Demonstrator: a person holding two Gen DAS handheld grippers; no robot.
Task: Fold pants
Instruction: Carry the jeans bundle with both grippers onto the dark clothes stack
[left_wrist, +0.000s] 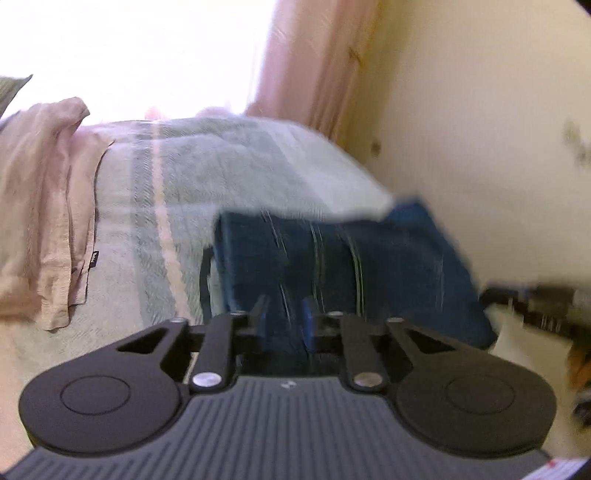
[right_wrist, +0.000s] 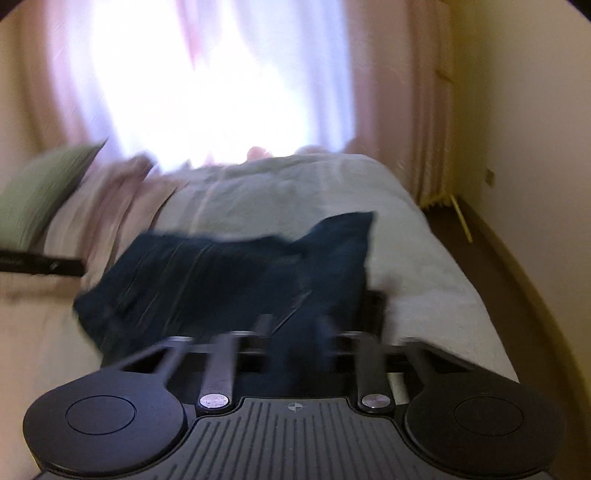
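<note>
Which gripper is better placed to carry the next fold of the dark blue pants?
Probably both together. The left gripper and the right gripper each seem to have the pants between their fingers over the bed; blur prevents ranking them.

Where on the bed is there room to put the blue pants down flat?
The pale blanket is bare between the pink sheet on the left and the blue pants, and beyond the pants toward the window. The pants crowd the near edge, at both grippers.

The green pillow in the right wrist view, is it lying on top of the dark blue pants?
No, the green pillow sits far left on the bed, apart from the dark blue pants.
</note>
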